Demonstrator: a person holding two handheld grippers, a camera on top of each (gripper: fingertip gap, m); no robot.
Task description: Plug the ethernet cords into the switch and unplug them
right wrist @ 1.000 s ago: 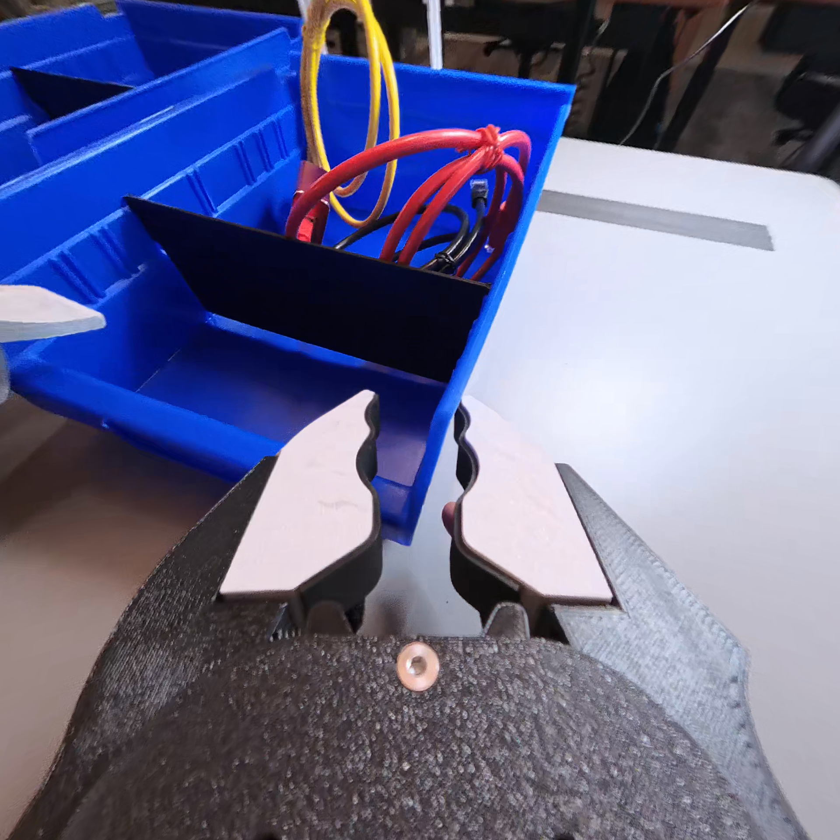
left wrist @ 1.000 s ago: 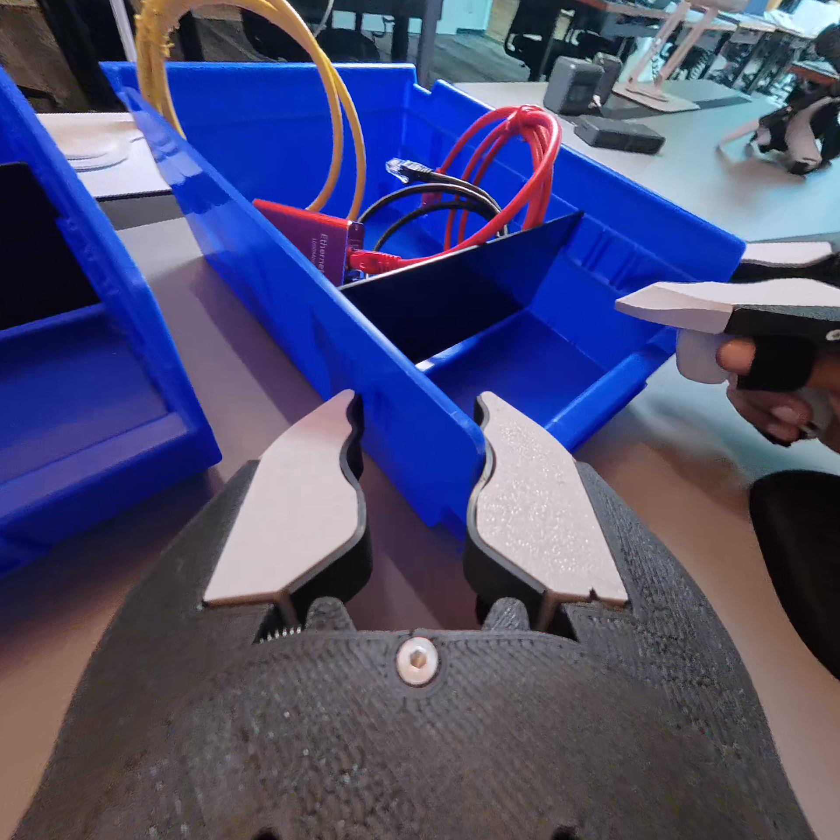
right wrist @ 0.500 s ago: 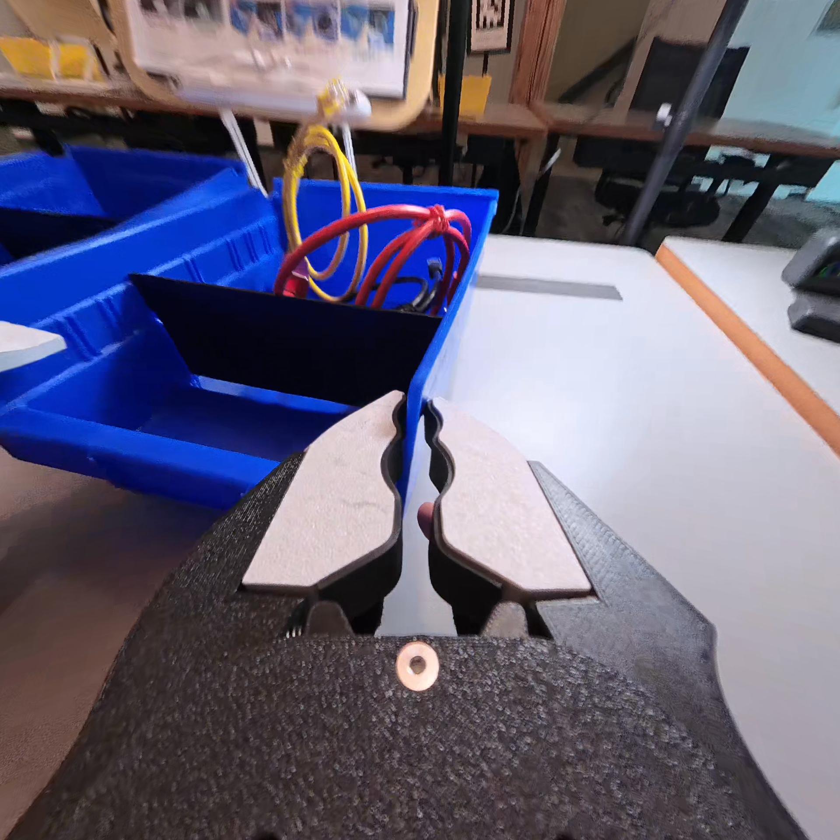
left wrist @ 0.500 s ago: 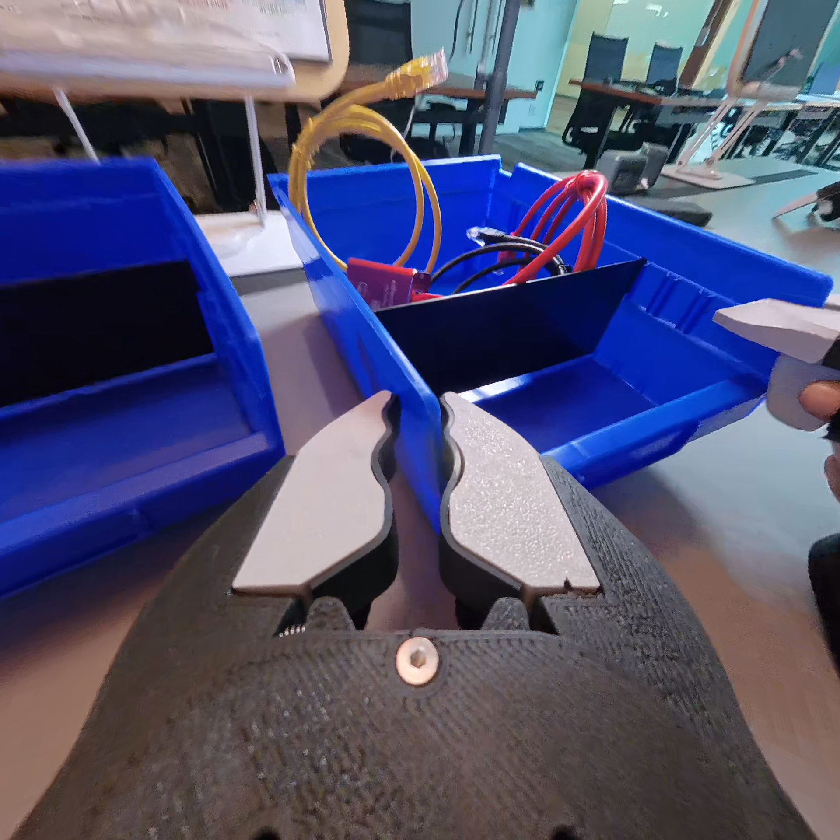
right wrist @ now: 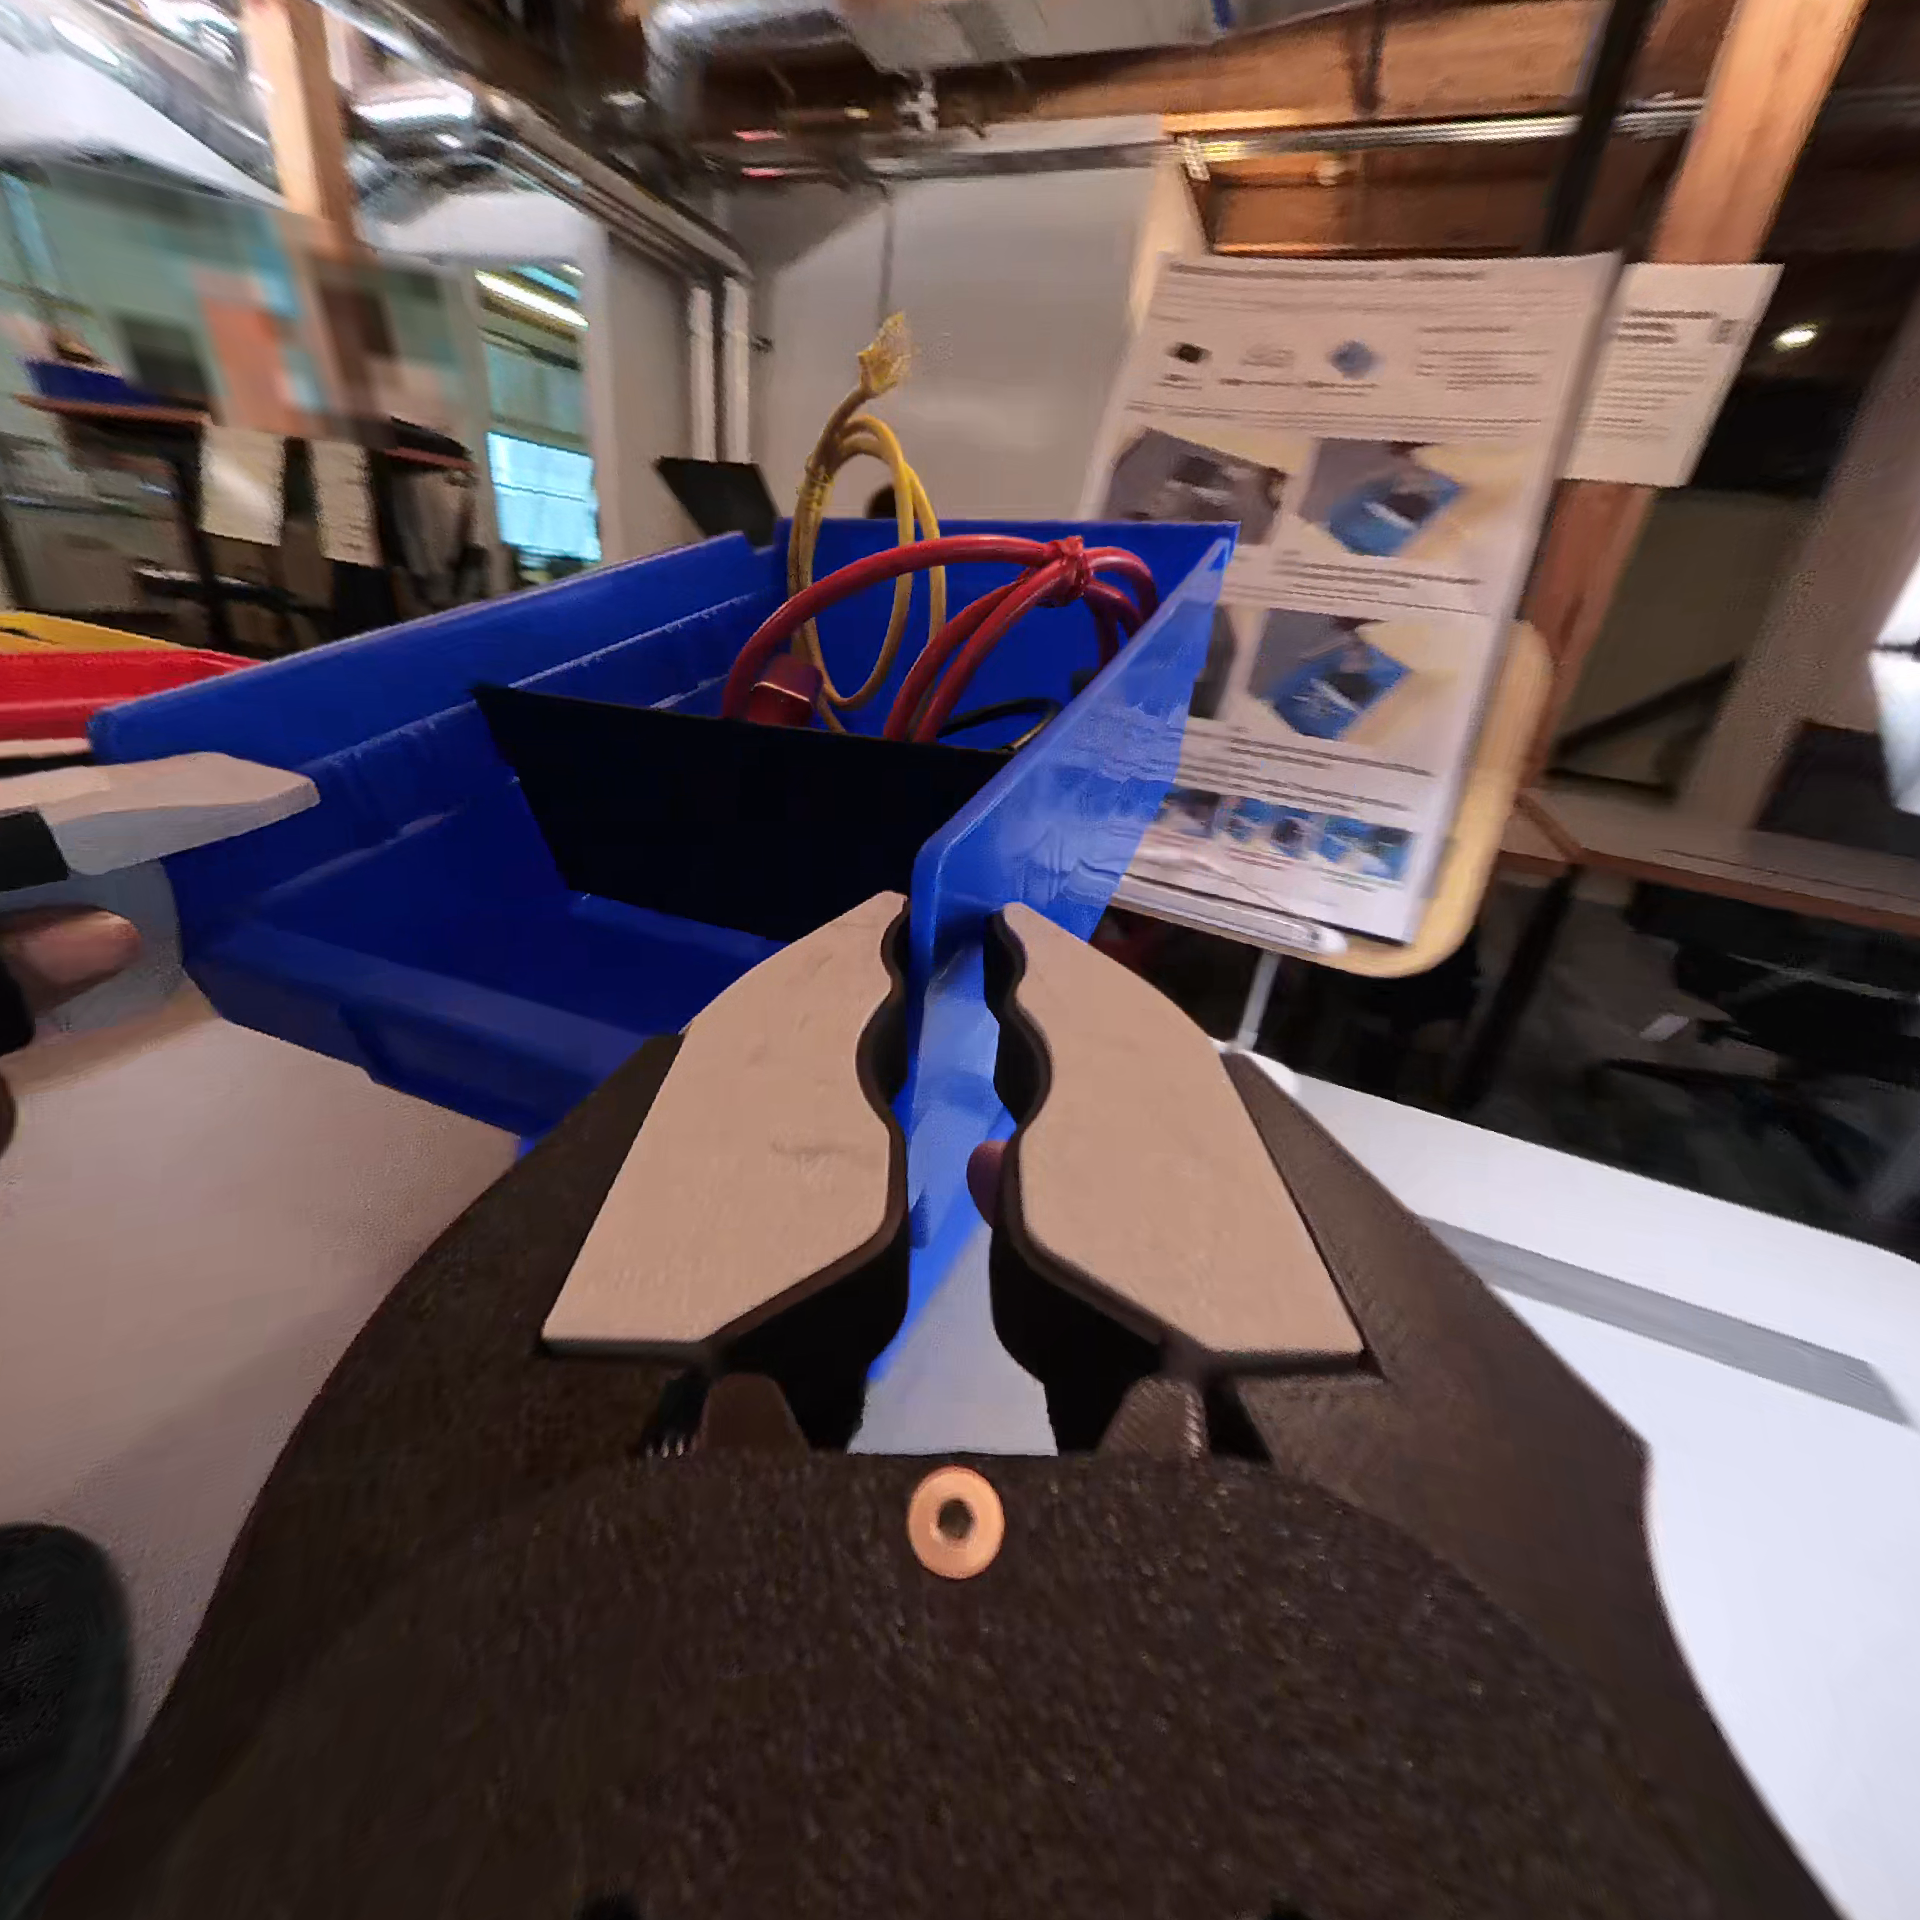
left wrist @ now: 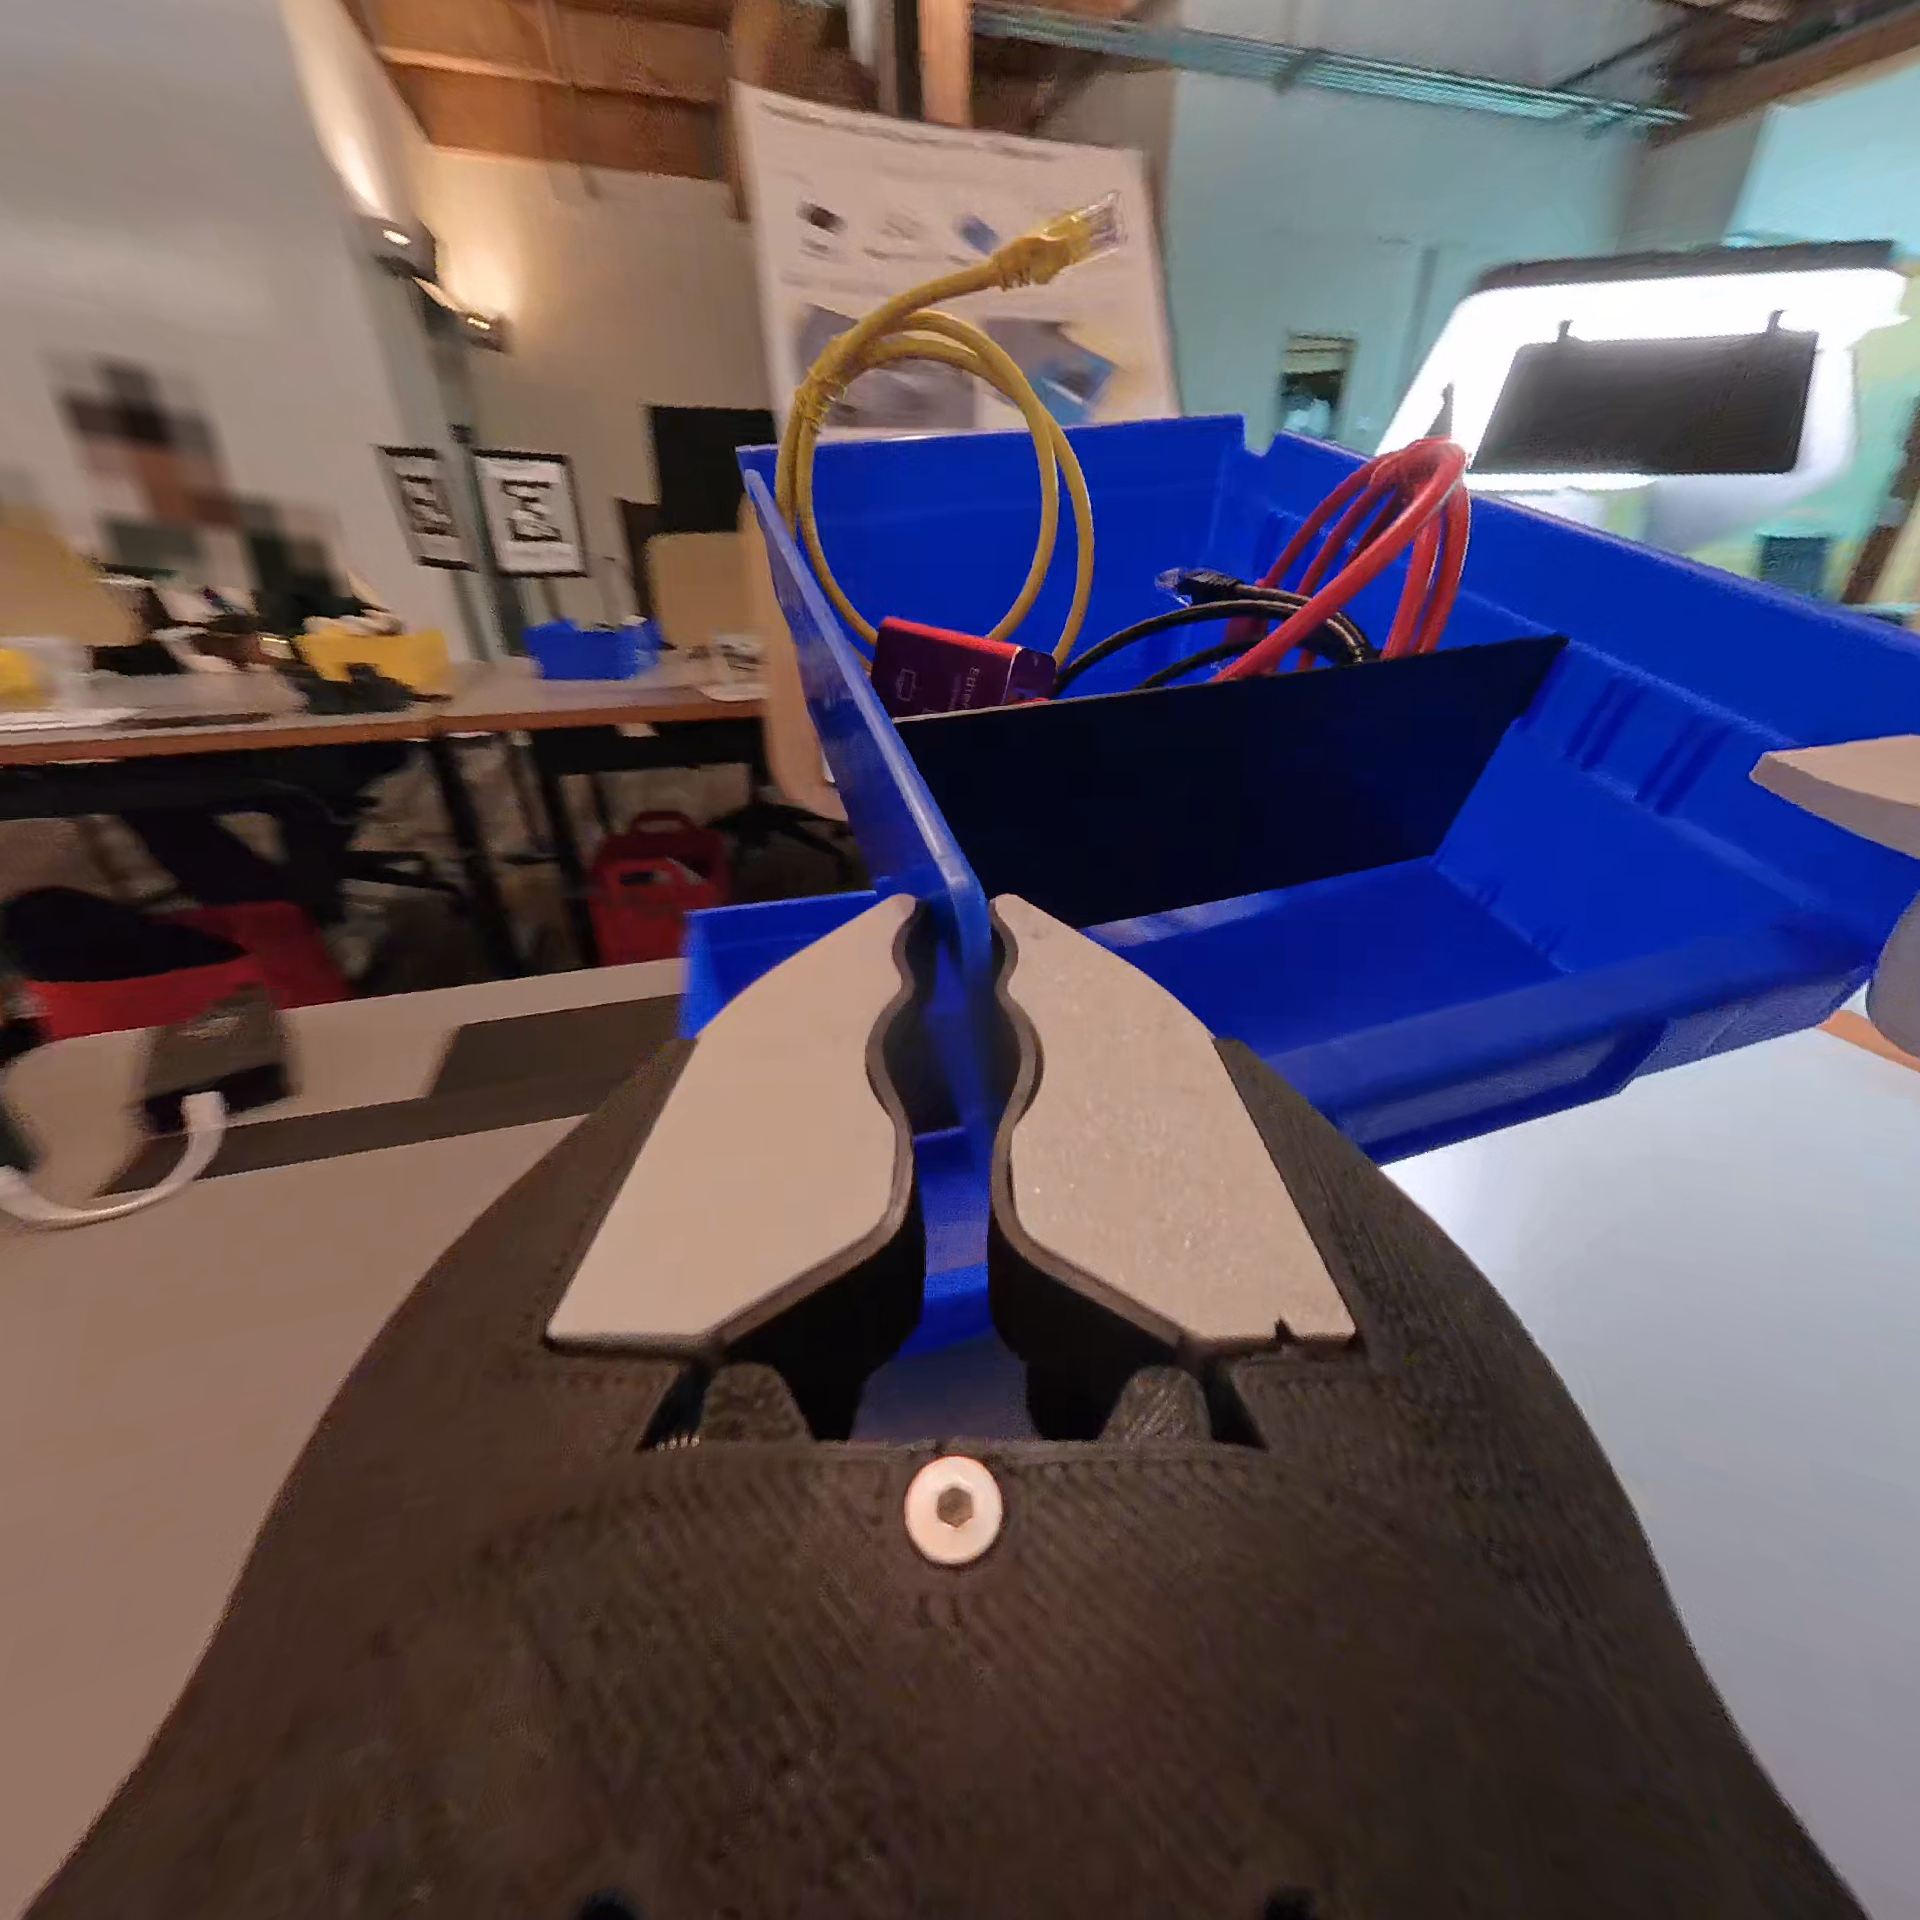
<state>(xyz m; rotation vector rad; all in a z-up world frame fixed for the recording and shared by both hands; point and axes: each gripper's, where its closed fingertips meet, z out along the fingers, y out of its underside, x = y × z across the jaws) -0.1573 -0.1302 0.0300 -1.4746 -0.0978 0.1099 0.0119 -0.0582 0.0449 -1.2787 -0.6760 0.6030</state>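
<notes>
A blue bin (left wrist: 1558, 966) is held tilted above the table, its front end up. My left gripper (left wrist: 951, 914) is shut on the bin's left side wall. My right gripper (right wrist: 945, 920) is shut on the bin's right side wall (right wrist: 1049, 821). Behind a black divider (left wrist: 1195, 790) lie a red-purple switch (left wrist: 951, 675), a coiled yellow cord (left wrist: 935, 457), a red cord (left wrist: 1382, 540) and a black cord (left wrist: 1226, 623). The yellow cord (right wrist: 873, 488), the red cord (right wrist: 997, 613) and the divider (right wrist: 727, 821) also show in the right wrist view. The bin's front compartment is empty.
The grey table (left wrist: 1662, 1351) lies below the bin. A poster on a stand (right wrist: 1340, 582) stands behind it. Other tables with clutter (left wrist: 312, 665) are at the far left. My left gripper shows at the left edge of the right wrist view (right wrist: 156, 810).
Both grippers closed on the bin's side walls and raised it off the table, tilting it. The views swung up from the tabletop to the room.
</notes>
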